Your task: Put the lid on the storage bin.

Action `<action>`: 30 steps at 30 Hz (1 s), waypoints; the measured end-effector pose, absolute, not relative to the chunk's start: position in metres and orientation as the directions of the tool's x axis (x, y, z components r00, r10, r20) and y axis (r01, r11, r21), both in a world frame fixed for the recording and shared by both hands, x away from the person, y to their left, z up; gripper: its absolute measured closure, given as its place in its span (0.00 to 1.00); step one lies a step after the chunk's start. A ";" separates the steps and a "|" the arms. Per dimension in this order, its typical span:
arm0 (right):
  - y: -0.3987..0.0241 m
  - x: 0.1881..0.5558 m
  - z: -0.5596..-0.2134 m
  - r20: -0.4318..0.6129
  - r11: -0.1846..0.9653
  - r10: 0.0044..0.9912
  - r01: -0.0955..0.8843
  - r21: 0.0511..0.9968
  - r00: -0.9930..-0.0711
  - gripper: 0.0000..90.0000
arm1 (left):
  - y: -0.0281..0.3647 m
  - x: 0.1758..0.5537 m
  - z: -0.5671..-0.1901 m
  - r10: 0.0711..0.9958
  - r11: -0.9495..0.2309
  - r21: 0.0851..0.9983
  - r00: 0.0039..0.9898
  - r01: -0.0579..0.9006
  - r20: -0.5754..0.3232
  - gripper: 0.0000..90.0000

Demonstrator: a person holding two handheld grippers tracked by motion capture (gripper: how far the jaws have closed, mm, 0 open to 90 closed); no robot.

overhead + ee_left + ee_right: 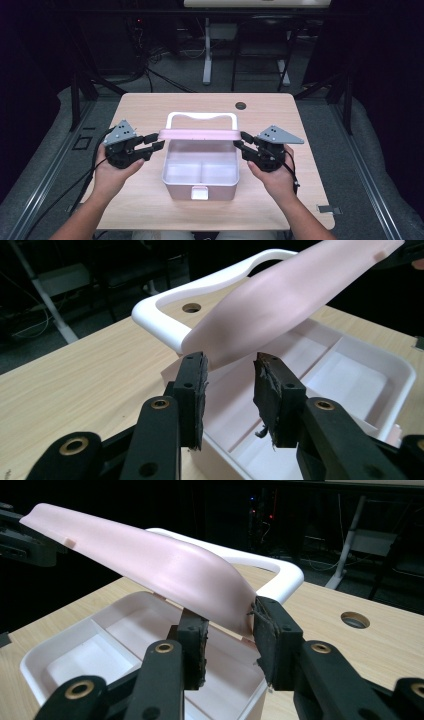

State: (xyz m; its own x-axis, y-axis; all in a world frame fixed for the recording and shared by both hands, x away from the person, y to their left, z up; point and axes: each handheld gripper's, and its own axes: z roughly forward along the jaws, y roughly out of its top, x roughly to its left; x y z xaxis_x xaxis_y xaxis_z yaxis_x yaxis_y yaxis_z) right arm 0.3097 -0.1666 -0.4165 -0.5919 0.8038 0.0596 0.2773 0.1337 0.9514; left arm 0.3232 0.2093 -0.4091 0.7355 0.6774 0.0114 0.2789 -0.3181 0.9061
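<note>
Pink lid (198,135) raised over box (200,187); right gripper (230,625) clamps its end; left gripper (230,372) released, just beside.

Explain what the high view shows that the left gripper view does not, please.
High view: the left hand, the right hand and the box's front latch. Left gripper view: the left gripper with frayed pads, up close at the pink lid's end. Shared: pink lid, white handle, divided box, table hole.

Above the open, pale pink plastic divided box (200,175), its raised pink lid (199,134) bars the rear; the front stays free.
</note>
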 end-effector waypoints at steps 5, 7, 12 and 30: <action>-0.168 0.301 -0.425 0.061 0.132 0.799 0.274 0.953 -0.598 0.74 | 0.210 0.313 -0.415 0.680 -0.323 0.911 0.732 0.257 0.035 0.72; -0.169 0.298 -0.429 0.062 0.131 0.798 0.273 0.953 -0.600 0.74 | 0.210 0.310 -0.419 0.685 -0.332 0.907 0.727 0.258 0.043 0.73; -0.170 0.292 -0.437 0.073 0.130 0.792 0.284 0.950 -0.606 0.74 | 0.215 0.305 -0.428 0.691 -0.314 0.910 0.723 0.270 0.023 0.75; -0.177 0.272 -0.462 0.060 0.165 0.782 0.300 0.940 -0.620 0.74 | 0.213 0.288 -0.454 0.676 -0.314 0.907 0.737 0.280 0.006 0.76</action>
